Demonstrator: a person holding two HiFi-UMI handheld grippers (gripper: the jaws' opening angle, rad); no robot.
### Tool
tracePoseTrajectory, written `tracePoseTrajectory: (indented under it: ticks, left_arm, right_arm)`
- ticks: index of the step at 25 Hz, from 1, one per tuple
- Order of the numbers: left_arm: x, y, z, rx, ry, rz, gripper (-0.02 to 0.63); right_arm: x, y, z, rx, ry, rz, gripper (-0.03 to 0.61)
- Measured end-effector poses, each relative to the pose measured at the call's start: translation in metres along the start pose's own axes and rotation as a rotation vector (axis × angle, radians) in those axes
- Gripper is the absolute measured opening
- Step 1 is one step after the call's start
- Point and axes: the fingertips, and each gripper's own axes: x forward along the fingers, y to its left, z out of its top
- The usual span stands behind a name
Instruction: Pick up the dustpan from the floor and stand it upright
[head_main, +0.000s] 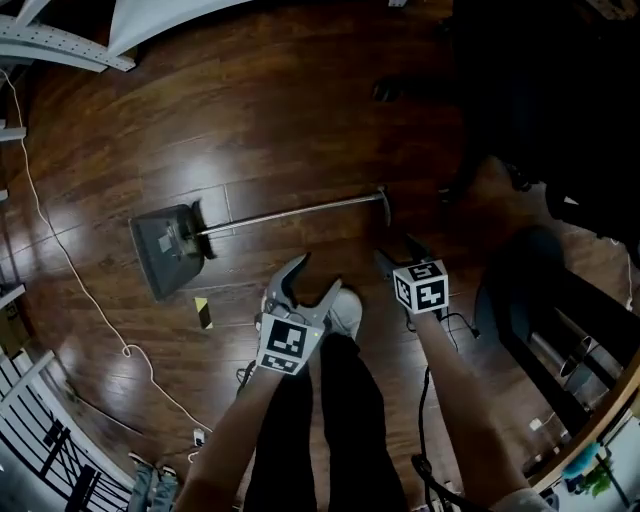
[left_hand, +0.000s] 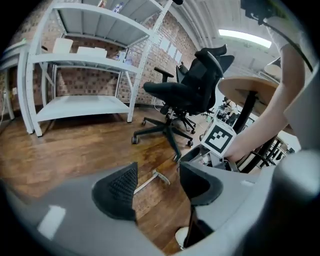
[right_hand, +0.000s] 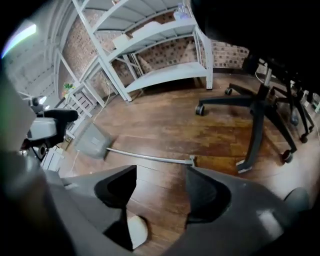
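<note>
On the dark wooden floor (head_main: 300, 120), the dustpan (head_main: 165, 248) lies down, its grey pan to the person's left and its long metal handle (head_main: 290, 212) running rightward to a short crossbar near the right gripper (head_main: 398, 255). Both grippers hover above the floor by the person's legs, and neither touches the dustpan. The left gripper (head_main: 315, 278) has its jaws spread wide with only floor between them; in the left gripper view the handle's end shows beyond the gap. The right gripper's jaws are likewise parted and empty, with the dustpan lying past them. A white cord (head_main: 60, 250) snakes over the floor left of the pan, and a small yellow-and-black object (head_main: 203, 312) lies near the pan. An office chair (left_hand: 190, 90) stands near white shelving (left_hand: 85, 50).
</note>
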Motion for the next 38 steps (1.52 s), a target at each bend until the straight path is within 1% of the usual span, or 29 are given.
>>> tracePoseTrajectory:
  ticks: [4, 7, 8, 10, 13, 16, 19, 21, 24, 27, 30, 32, 34, 38]
  left_arm:
    - [0.050, 0.024, -0.052, 0.023, 0.018, -0.052, 0.278]
    - [0.072, 0.043, -0.078, 0.003, 0.018, -0.054, 0.278]
    - [0.074, 0.047, -0.085, -0.009, 0.017, -0.050, 0.278]
    - [0.078, 0.052, -0.096, -0.029, 0.013, -0.046, 0.278]
    - [0.086, 0.056, -0.106, -0.040, 0.013, -0.051, 0.278]
    - [0.085, 0.058, -0.112, -0.036, 0.024, -0.049, 0.276]
    - [0.080, 0.059, -0.114, -0.050, 0.031, -0.040, 0.272]
    - [0.080, 0.060, -0.111, -0.045, 0.034, -0.042, 0.272]
    - [0.073, 0.061, -0.103, -0.045, 0.037, -0.036, 0.272]
    - [0.059, 0.056, -0.087, -0.065, 0.029, -0.019, 0.272]
    - [0.038, 0.048, -0.060, -0.082, 0.010, -0.006, 0.272]
    - [0.017, 0.043, -0.039, -0.090, -0.002, 0.011, 0.272]
    - [-0.005, 0.036, -0.018, -0.108, -0.023, 0.030, 0.272]
    - [-0.050, 0.027, 0.018, -0.151, -0.066, 0.058, 0.270]
  right_arm:
    - [0.087, -0.053, -0.029, 0.015, 0.052, -0.071, 0.291]
    - [0.137, -0.084, -0.049, 0.020, 0.104, -0.123, 0.223]
    - [0.148, -0.091, -0.057, 0.017, 0.127, -0.138, 0.213]
    - [0.164, -0.103, -0.065, 0.008, 0.163, -0.162, 0.210]
    - [0.180, -0.119, -0.065, -0.001, 0.194, -0.196, 0.179]
    - [0.189, -0.120, -0.062, 0.011, 0.204, -0.196, 0.164]
    - [0.189, -0.118, -0.066, -0.004, 0.229, -0.203, 0.126]
    - [0.186, -0.120, -0.064, -0.024, 0.238, -0.215, 0.086]
    - [0.174, -0.116, -0.061, -0.036, 0.237, -0.213, 0.081]
    - [0.146, -0.108, -0.044, -0.030, 0.194, -0.213, 0.080]
    - [0.106, -0.091, -0.017, 0.003, 0.129, -0.213, 0.078]
    - [0.079, -0.074, 0.002, 0.043, 0.084, -0.201, 0.077]
    - [0.048, -0.060, 0.018, 0.077, 0.051, -0.211, 0.077]
    - [-0.008, -0.029, 0.049, 0.090, 0.004, -0.238, 0.078]
